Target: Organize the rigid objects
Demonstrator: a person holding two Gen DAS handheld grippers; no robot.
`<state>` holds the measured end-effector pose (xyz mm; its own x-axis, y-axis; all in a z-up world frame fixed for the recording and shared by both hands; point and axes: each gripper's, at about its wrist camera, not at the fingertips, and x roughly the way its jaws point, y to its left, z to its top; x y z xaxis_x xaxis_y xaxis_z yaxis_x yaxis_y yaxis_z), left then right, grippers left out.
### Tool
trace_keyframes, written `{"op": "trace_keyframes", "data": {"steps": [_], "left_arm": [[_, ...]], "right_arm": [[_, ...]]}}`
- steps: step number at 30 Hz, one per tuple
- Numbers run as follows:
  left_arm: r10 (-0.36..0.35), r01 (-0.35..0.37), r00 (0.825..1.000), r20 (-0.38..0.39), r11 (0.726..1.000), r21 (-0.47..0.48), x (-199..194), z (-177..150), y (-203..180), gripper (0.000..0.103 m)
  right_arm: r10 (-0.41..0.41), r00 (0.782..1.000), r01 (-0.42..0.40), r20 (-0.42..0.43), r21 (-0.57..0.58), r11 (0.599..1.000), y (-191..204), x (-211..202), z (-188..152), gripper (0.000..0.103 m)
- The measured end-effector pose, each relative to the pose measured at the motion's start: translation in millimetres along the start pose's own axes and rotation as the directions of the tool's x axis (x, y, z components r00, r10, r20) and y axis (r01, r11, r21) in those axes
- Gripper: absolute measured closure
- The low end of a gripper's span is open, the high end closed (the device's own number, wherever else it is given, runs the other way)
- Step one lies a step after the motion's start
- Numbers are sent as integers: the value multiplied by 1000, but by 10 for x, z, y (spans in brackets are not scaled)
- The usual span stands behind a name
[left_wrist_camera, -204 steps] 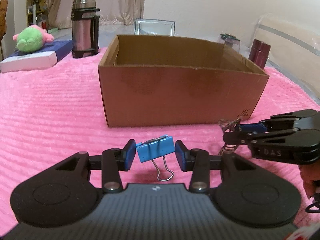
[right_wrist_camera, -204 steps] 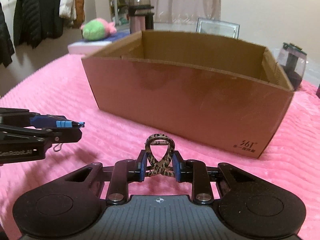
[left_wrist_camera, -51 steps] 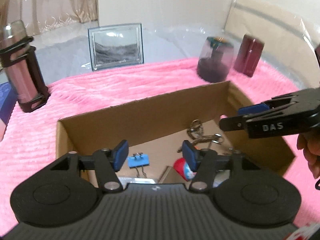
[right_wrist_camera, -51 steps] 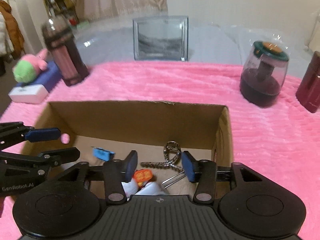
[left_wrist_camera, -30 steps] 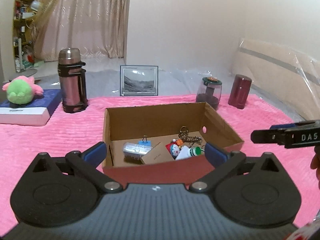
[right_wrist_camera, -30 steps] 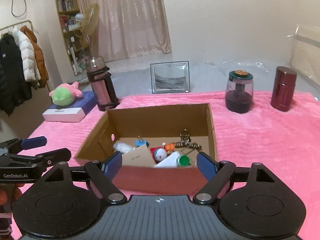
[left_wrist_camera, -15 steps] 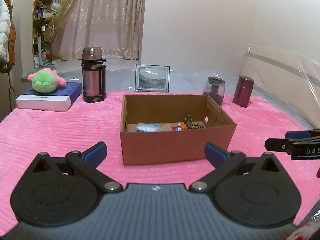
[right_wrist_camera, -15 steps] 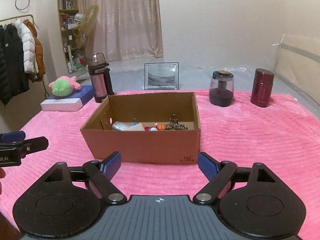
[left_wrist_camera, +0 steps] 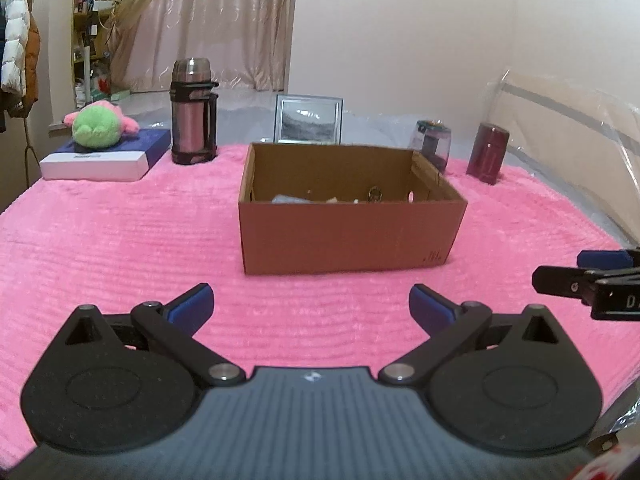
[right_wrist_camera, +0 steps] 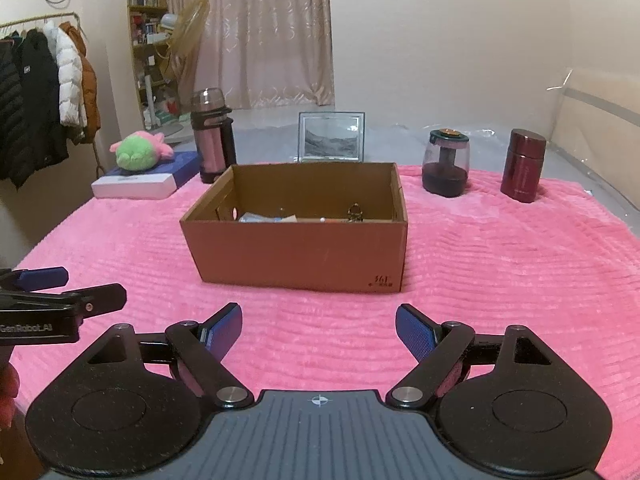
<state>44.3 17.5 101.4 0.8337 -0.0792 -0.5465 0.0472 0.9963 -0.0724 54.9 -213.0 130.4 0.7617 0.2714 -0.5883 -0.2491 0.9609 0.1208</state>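
Closest to where I stand, both tools hang low over the pink blanket (left_wrist_camera: 120,240), well short of the box. The left gripper (left_wrist_camera: 311,307) has its blue pads spread wide with only blanket between them – released, holding nothing. The right gripper (right_wrist_camera: 319,330) is the same: splayed and empty. Each shows at the edge of the other's view, side by side and apart.

Beyond them sits the cardboard box (right_wrist_camera: 300,256), open-topped, its near wall facing the grippers. The small rigid bits are inside it – a pale packet (right_wrist_camera: 260,218) toward the left, a metal ring (right_wrist_camera: 355,212) poking up near the right, some small coloured pieces between. From this low angle most of the contents hide behind the near wall.

No loose small item shows on the blanket in front, so the sorting looks about finished. If so, the sensible thing now is to keep both grippers clear of the box rim, level and still, and not to nudge the box.

Farther back stand a thermos (right_wrist_camera: 212,136), a framed picture (right_wrist_camera: 331,136), a dark jar (right_wrist_camera: 446,164), a maroon canister (right_wrist_camera: 524,166), and a plush toy (right_wrist_camera: 138,152) on a flat box.
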Motion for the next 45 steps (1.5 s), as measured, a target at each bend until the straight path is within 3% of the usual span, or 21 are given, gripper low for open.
{"op": "trace_keyframes", "data": {"steps": [16, 45], "left_arm": [[43, -43, 997, -57, 999, 9, 81, -273, -58, 1], [33, -31, 996, -86, 999, 24, 83, -437, -153, 1]], "right_arm": [[-27, 1000, 27, -17, 8, 1000, -13, -29, -281, 22], [-38, 998, 38, -46, -8, 999, 54, 35, -515, 22]]}}
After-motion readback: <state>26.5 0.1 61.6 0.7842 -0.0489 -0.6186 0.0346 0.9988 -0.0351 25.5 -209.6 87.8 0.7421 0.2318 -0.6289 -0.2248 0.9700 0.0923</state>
